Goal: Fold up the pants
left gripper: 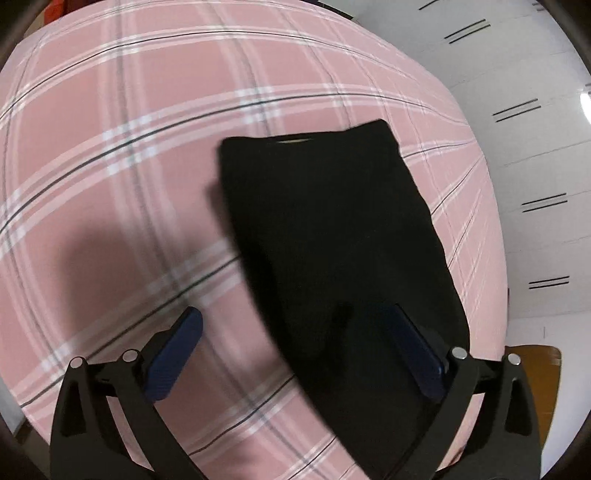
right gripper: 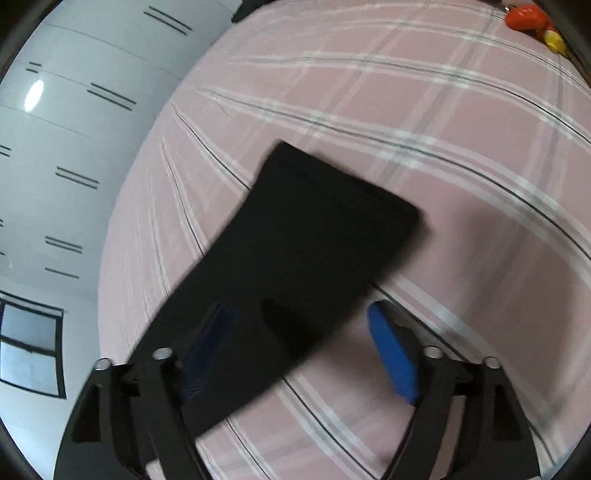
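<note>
The black pants [left gripper: 332,240] lie flat in a long folded strip on the pink plaid bed [left gripper: 129,166], with the waistband at the far end. My left gripper [left gripper: 295,317] is open and empty above the strip's near part; its right finger is over the cloth, its left over the sheet. In the right wrist view the pants [right gripper: 295,258] run diagonally across the bed [right gripper: 406,110]. My right gripper [right gripper: 299,317] is open and empty above their near end, its left finger over the cloth.
White wardrobe doors [left gripper: 535,147] with dark handles stand past the bed's edge, also in the right wrist view [right gripper: 74,129]. A wooden seat [left gripper: 535,369] is at the bedside. Orange and yellow objects [right gripper: 528,18] lie at the far corner of the bed.
</note>
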Tool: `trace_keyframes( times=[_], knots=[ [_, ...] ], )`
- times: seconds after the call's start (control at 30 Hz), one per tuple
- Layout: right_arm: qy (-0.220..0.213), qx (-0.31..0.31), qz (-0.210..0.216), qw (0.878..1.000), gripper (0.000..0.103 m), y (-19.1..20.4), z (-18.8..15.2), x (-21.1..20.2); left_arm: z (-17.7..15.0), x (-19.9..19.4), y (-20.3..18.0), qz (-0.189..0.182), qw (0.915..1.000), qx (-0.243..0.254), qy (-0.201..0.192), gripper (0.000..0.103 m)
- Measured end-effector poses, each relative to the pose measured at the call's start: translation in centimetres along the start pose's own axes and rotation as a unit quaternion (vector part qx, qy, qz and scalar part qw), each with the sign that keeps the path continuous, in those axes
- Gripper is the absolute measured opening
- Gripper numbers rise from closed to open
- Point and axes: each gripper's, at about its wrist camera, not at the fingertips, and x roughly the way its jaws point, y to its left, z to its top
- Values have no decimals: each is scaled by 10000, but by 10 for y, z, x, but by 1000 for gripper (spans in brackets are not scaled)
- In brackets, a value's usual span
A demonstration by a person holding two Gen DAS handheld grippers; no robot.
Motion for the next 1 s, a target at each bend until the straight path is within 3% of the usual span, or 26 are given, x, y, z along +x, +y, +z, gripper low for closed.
trace_keyframes(
  times=[0.03,0.07,0.1,0.13,0.17,0.3,0.4,0.47,0.6,0.67,0.73,0.8,0.93,1.0],
  knots=[
    [-48,-27,-8,10000,80,5,1,5,2,4,-6,-86,9999,90,-4,97],
    [-114,-138,-32,9998,73,11,3,9,4,8,-12,-112,9998,188,-36,79],
    [-50,-197,-110,9997,28,14,4,13,6,10,-15,-150,9996,246,-45,58],
    [63,-77,-64,9999,13,15,7,16,10,15,-21,34,9995,317,49,23],
    [6,70,115,9999,12,17,12,9,18,17,-26,74,9994,310,98,11],
    [-68,-274,474,9985,11,49,27,-38,35,-23,-50,-328,9976,516,316,10],
    [111,-587,321,9977,10,58,27,-63,33,-51,-61,-311,9948,838,495,10],
    [201,-710,-28,9973,10,46,21,-65,28,-61,-57,-212,9939,876,631,10],
    [596,-301,-623,9958,10,-13,4,-30,11,-36,-17,506,9922,805,811,10],
    [493,-3,-286,9984,12,-33,-3,-23,5,-18,-1,537,9921,663,919,12],
    [434,110,-83,9990,18,-34,-4,-29,0,-19,4,432,9940,594,806,16],
    [419,-136,-264,9987,23,-28,-4,-36,-3,-27,-2,538,9924,831,727,22],
    [-25,-608,-785,9951,31,-23,-8,-72,-11,-48,-30,1127,9837,1387,190,49],
    [-348,-850,-1040,9903,35,-21,-16,-92,-21,-64,-43,1386,9767,1628,-206,54]
  ],
)
